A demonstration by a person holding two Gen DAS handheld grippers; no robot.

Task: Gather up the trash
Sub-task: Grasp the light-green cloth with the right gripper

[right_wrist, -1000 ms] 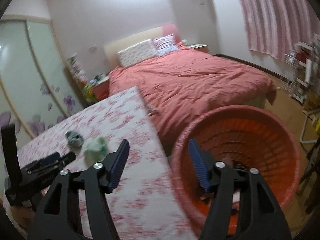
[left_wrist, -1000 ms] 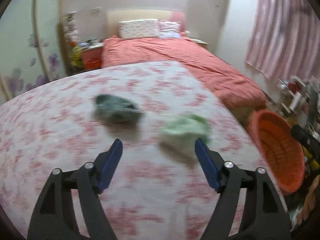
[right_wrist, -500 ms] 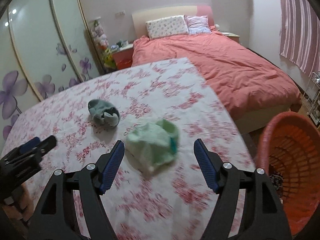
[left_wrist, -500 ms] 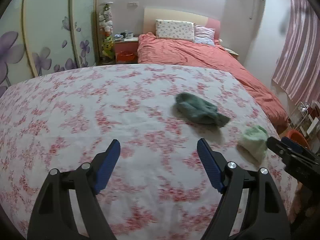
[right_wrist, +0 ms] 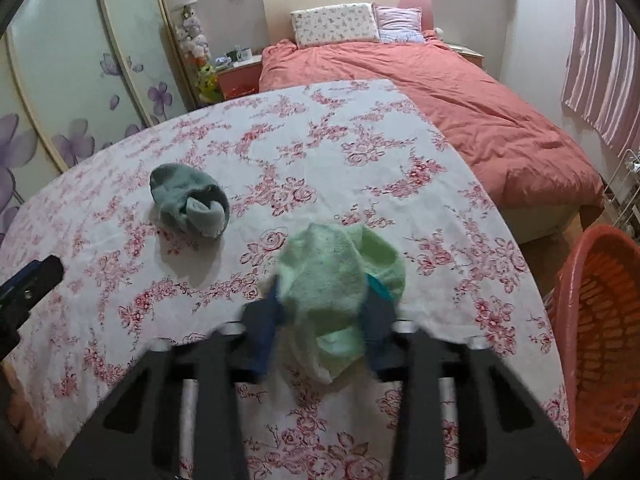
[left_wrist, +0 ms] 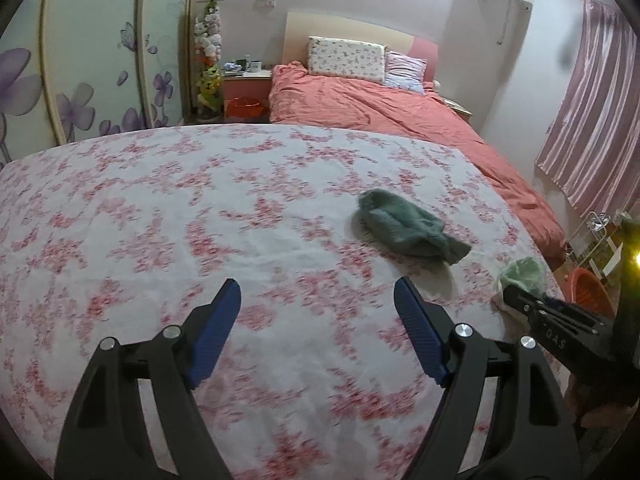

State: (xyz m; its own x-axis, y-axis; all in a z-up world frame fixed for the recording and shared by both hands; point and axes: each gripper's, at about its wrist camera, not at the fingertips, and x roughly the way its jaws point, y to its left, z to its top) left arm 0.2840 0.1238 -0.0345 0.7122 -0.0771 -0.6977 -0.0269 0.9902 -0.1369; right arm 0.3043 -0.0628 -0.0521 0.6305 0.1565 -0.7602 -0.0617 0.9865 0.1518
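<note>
Two crumpled cloths lay on the floral-covered table (right_wrist: 360,128): a light green cloth (right_wrist: 332,280) near its right edge and a darker teal cloth (right_wrist: 188,200) farther in and to the left, well apart from each other. The right gripper (right_wrist: 324,328) was closing on the light green cloth, its blue pads blurred on either side of the bundle and pressing into it, with the fabric bulging up between them. The left gripper (left_wrist: 318,328) hung above a bare stretch of the tablecloth with its jaws spread wide and nothing between them; the teal cloth (left_wrist: 408,232) lay beyond its right finger, not touched. From the left wrist view the right gripper (left_wrist: 516,298) appeared at the far right, its tip buried in the light green cloth (left_wrist: 522,274), though the pads themselves were hidden there. Only the right wrist view showed the pinch itself, along with most of the orange basket (right_wrist: 600,344) standing just off the table's right edge; in the left view just a sliver of that basket (left_wrist: 588,292) was visible. Behind the table stood a bed (right_wrist: 460,92) with a coral duvet.
</note>
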